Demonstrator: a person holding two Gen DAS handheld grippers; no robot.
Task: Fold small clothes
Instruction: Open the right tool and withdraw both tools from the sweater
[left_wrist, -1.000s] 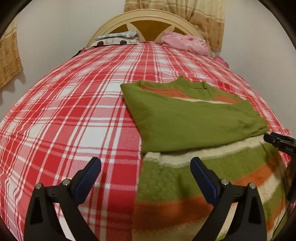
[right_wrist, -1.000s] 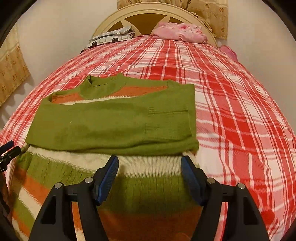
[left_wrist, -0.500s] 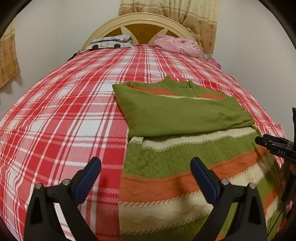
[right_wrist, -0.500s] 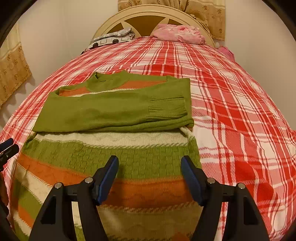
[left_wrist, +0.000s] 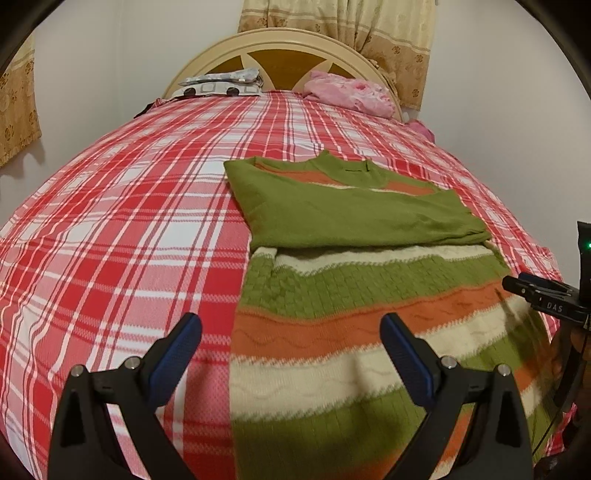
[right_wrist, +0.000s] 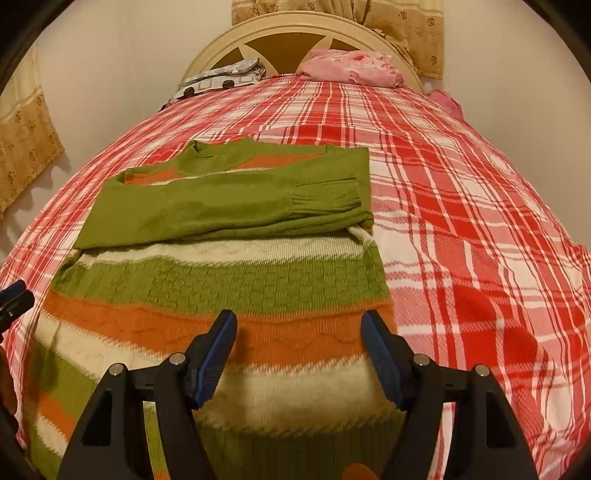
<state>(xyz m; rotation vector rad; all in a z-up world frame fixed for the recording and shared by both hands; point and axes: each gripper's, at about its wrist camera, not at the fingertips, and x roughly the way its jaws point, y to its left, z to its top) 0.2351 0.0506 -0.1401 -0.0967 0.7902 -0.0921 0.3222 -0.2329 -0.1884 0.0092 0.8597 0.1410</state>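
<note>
A striped green, orange and cream knit sweater (left_wrist: 369, 295) lies flat on the bed, its green sleeves folded across the chest, neck toward the headboard. It also shows in the right wrist view (right_wrist: 221, 280). My left gripper (left_wrist: 291, 347) is open and empty above the sweater's lower left edge. My right gripper (right_wrist: 299, 343) is open and empty above the sweater's lower right part. The right gripper's tip (left_wrist: 543, 295) shows at the right edge of the left wrist view, the left gripper's tip (right_wrist: 14, 302) at the left edge of the right wrist view.
A red and white plaid bedspread (left_wrist: 129, 221) covers the bed. A patterned pillow (left_wrist: 221, 83) and a pink cloth (left_wrist: 351, 92) lie at the cream headboard (left_wrist: 280, 40). Walls and curtains flank the bed on both sides.
Both grippers have pulled back toward the foot of the bed, so more of the sweater's striped lower body shows. Both stay open. The sweater has not moved.
</note>
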